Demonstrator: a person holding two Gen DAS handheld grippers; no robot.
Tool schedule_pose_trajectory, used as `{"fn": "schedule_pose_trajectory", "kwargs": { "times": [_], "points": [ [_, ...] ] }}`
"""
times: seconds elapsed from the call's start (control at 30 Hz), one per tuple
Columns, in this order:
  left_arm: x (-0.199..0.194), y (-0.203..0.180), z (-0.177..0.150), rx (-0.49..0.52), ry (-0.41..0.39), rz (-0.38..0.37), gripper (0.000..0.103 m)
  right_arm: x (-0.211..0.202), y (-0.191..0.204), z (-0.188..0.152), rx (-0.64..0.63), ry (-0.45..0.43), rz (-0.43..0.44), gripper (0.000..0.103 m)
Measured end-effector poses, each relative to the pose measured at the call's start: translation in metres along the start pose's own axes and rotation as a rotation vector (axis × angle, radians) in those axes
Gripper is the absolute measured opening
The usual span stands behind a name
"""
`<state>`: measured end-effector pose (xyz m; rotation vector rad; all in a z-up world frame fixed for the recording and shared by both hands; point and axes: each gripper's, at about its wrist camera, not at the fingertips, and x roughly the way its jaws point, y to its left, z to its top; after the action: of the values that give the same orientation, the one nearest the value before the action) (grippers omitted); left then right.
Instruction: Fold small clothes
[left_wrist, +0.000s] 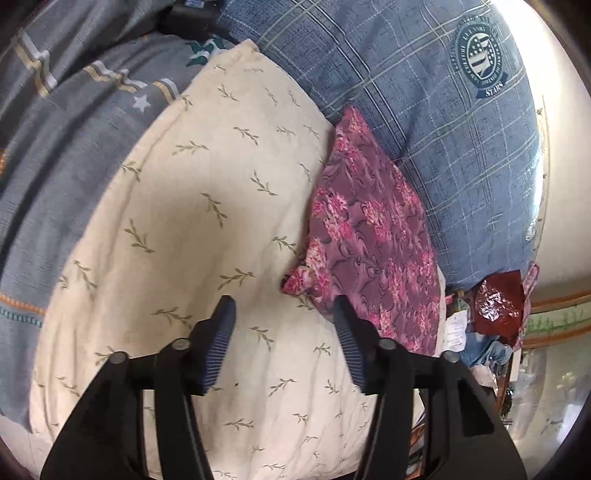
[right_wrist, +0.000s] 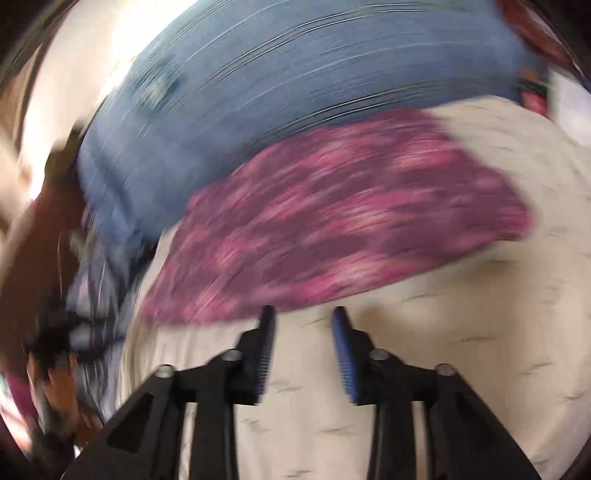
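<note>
We are in a bedroom at home, on top of a bed. Under our left gripper lies a soft cream pillow (left_wrist: 192, 221) with little green leaves, and past it sits a big blue checked pillow (left_wrist: 424, 110). Off to its left is a blue striped blanket (left_wrist: 66, 147).

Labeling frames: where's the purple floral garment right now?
In the left wrist view the purple floral garment lies folded on the cream leaf-print pillow, right of centre against the blue plaid pillow, just beyond the open left gripper.
</note>
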<state>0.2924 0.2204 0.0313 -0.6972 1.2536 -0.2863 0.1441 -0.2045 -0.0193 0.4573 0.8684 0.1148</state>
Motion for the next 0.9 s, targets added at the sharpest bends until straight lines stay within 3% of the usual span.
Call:
{"fn": "schedule_pose_trajectory", "kwargs": {
  "times": [0.13, 0.33, 0.57, 0.67, 0.77, 0.8, 0.83, 0.9],
  "points": [
    [0.006, 0.001, 0.01, -0.021, 0.035, 0.023, 0.061, 0.03, 0.078, -0.01, -0.265, 0.06, 0.006, 0.054],
    [0.016, 0.001, 0.033, -0.016, 0.087, 0.102, 0.061, 0.068, 0.168, -0.031, -0.624, 0.08, -0.038, 0.061],
    [0.016, 0.008, 0.059, -0.009, 0.102, 0.141, 0.061, 0.117, 0.219, -0.044, -0.791, 0.093, -0.088, 0.066],
    [0.015, 0.012, 0.069, -0.01, 0.103, 0.15, 0.061, 0.142, 0.23, -0.05, -0.854, 0.093, -0.194, 0.066],
    [0.016, 0.015, 0.078, -0.016, 0.106, 0.149, 0.061, 0.147, 0.23, -0.045, -0.863, 0.01, -0.245, 0.059],
    [0.017, 0.015, 0.081, -0.021, 0.109, 0.148, 0.061, 0.149, 0.23, -0.04, -0.852, 0.0, -0.24, 0.031],
    [0.018, 0.014, 0.083, -0.024, 0.111, 0.145, 0.061, 0.149, 0.227, -0.035, -0.837, -0.003, -0.23, 0.01],
    [0.024, 0.008, 0.088, -0.029, 0.122, 0.119, 0.061, 0.145, 0.22, -0.023, -0.795, -0.032, -0.204, 0.009]
  ]
}}
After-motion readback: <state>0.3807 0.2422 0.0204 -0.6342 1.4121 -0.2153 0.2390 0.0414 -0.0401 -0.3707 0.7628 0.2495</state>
